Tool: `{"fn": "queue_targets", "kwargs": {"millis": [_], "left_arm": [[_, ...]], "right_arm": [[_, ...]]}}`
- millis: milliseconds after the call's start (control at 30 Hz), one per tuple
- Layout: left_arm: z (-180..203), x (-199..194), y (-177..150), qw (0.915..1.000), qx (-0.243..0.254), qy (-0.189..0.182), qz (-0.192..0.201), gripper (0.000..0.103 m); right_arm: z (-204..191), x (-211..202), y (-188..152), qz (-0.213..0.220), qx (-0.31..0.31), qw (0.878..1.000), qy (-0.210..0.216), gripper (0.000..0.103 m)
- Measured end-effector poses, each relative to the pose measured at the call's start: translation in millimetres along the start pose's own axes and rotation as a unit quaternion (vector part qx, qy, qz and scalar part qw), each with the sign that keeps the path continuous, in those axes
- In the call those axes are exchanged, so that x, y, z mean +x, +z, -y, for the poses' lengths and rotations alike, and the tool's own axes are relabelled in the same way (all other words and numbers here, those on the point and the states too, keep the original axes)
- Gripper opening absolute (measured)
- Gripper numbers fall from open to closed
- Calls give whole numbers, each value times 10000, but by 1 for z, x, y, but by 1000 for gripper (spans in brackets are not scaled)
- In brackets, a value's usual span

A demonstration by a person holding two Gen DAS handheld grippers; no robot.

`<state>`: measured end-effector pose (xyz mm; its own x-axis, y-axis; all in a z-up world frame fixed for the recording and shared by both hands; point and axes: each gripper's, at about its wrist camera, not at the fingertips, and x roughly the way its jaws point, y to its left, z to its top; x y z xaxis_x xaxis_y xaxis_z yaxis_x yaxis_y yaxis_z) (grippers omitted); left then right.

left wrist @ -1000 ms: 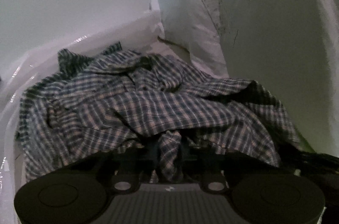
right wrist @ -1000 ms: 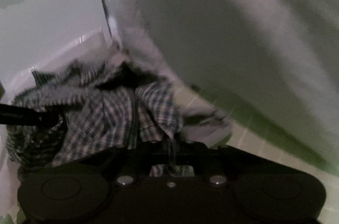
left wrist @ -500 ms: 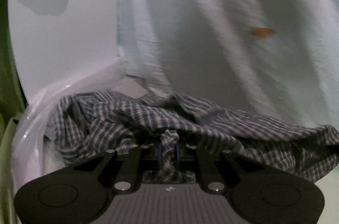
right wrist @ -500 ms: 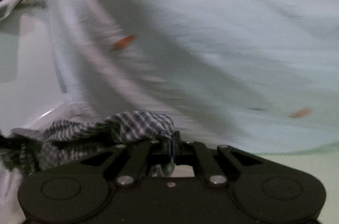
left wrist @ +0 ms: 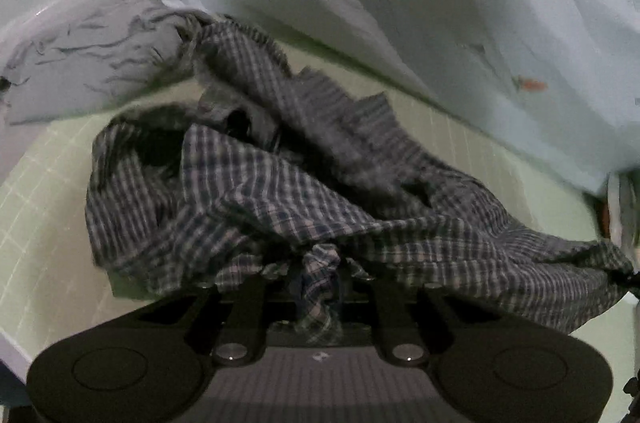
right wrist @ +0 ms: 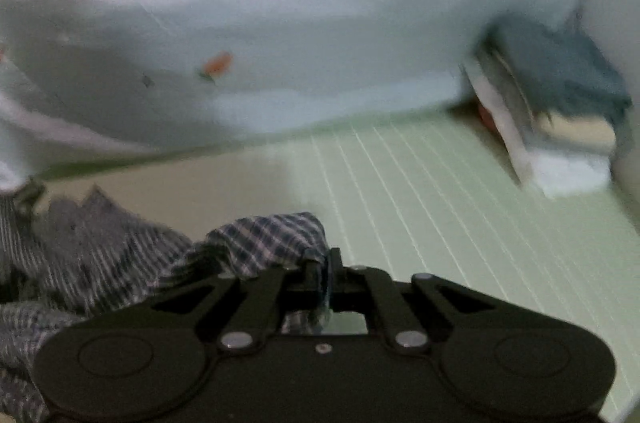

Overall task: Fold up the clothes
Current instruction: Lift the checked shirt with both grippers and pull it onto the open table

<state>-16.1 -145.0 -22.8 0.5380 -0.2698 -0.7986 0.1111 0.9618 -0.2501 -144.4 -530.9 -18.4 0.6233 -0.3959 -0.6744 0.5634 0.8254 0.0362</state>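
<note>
A blue-and-white checked shirt (left wrist: pixel 280 191) lies crumpled over the green gridded mat (left wrist: pixel 48 223) in the left wrist view. My left gripper (left wrist: pixel 320 275) has a bunched fold of it between its fingers, and its jaws are opening. In the right wrist view another corner of the checked shirt (right wrist: pixel 268 239) is pinched in my right gripper (right wrist: pixel 322 263), whose jaws are just beginning to ease apart. The rest of the shirt trails off to the left, low over the mat (right wrist: pixel 440 203).
A pale blue sheet (left wrist: pixel 400 3) hangs behind the mat. A grey garment (left wrist: pixel 80 55) lies at the mat's far left. A stack of folded clothes (right wrist: pixel 560 95) sits at the far right of the mat.
Both grippers have carried the checked shirt out of the white bag and sideways over the green mat. The shirt now hangs stretched between them.
</note>
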Motion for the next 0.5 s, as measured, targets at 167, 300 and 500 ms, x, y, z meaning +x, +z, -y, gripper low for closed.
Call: {"fn": "queue_targets", "kwargs": {"millis": [167,300,500], "left_arm": [[1,-11,-4,9992,-34,317,243,67],[-9,-16,3,9966,-5,679,469,88],[-41,-18,6,9965,99,755,354,93]], "right_arm": [[7,2,-23,-359,401,9983,208,50],[-15,-4,-34,-557,551,9958,478,67],[-61,-11,-56,-888,925,9874,931,83]]}}
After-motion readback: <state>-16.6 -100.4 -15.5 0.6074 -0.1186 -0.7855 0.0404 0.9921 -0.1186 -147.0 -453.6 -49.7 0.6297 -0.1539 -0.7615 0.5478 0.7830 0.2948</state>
